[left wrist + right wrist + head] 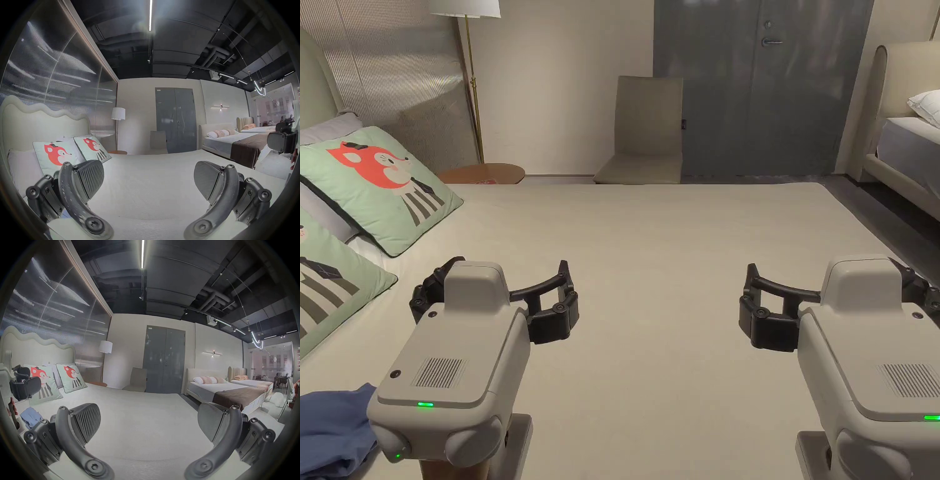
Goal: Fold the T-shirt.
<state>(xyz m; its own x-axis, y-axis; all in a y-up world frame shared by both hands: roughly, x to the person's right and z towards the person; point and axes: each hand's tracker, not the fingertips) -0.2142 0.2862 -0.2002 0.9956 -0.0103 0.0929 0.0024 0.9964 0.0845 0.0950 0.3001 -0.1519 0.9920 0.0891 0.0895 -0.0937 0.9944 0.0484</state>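
1. Left gripper point(506, 287): held above the bed point(675, 262), over its near left part. The jaws stand wide apart with nothing between them. In the left gripper view point(148, 180) both ribbed pads face each other across an open gap, above the bed surface and not touching it.
2. Right gripper point(831, 290): held above the near right part of the bed, level with the left gripper and well apart from it. The jaws stand wide apart and hold nothing. In the right gripper view point(148, 422) the gap between the pads is clear, and the left gripper point(24, 386) appears at the far left.
3. Both grippers point away from the person, toward the far edge of the bed.
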